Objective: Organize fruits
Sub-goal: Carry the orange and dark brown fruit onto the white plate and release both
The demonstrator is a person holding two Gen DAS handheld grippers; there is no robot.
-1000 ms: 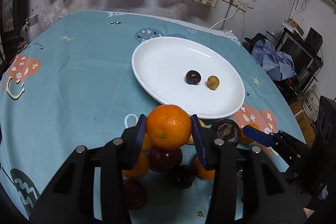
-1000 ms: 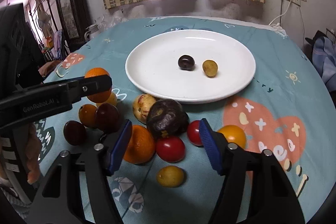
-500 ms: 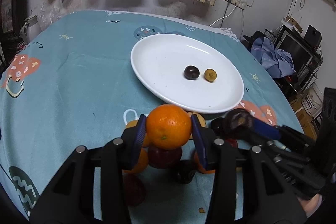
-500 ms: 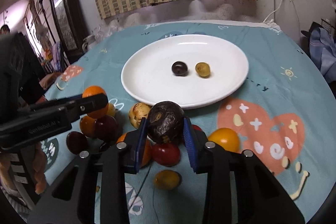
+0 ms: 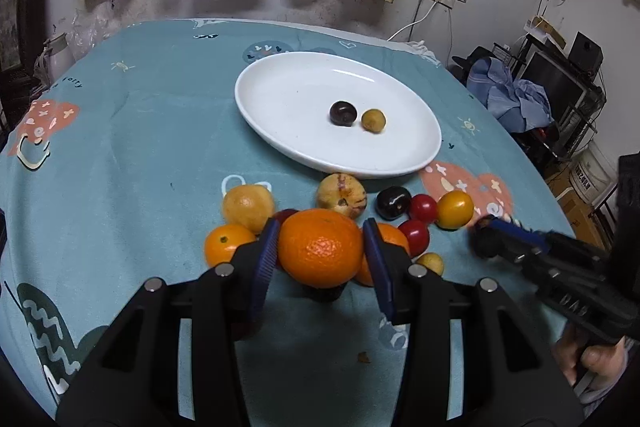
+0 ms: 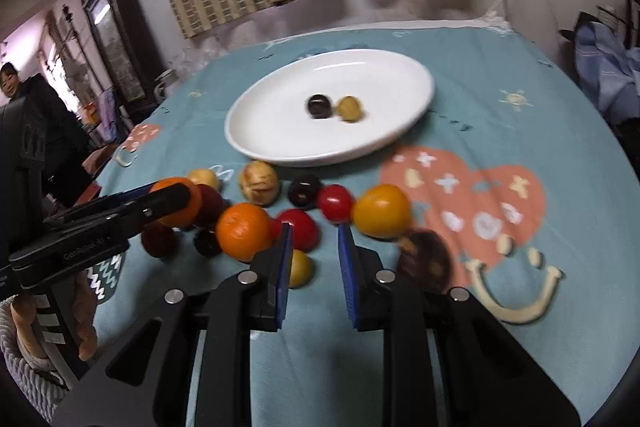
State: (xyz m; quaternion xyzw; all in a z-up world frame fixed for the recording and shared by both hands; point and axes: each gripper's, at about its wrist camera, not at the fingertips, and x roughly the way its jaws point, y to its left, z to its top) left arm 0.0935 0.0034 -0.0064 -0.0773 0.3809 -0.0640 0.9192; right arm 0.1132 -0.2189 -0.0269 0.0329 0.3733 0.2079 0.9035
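"Left wrist view: what is the left gripper [image 5: 320,245] doing?" asks the first.

"Its blue pads are clamped on either side of a big orange [image 5: 320,255], low in the middle of the frame, above the heap of fruit on the teal tablecloth [image 5: 140,147]."

"And the heap?"

"Just behind the orange there is a pale speckled fruit [image 5: 342,195], a dark plum [image 5: 393,202], two red tomatoes [image 5: 423,207] and a yellow tomato [image 5: 455,209]. A yellowish fruit [image 5: 247,205] and a small orange [image 5: 228,245] sit to the left."

"What about the white plate [image 5: 280,99]?"

"It is in the upper middle, beyond the heap. A small dark fruit [image 5: 343,113] and a small yellow one [image 5: 373,121] lie side by side on it, near its centre."

"Now the right wrist view. Is the right gripper [image 6: 312,243] holding anything?"

"No. Its pads are drawn close together with only tablecloth showing in the narrow slot between them. A dark wrinkled fruit [image 6: 426,255], blurred, lies just right of the right-hand pad, below the yellow tomato. Whether it touches the pad I cannot tell."

"Can you see either hand?"

"A hand [image 6: 80,319] grips the left tool's handle at the lower left."
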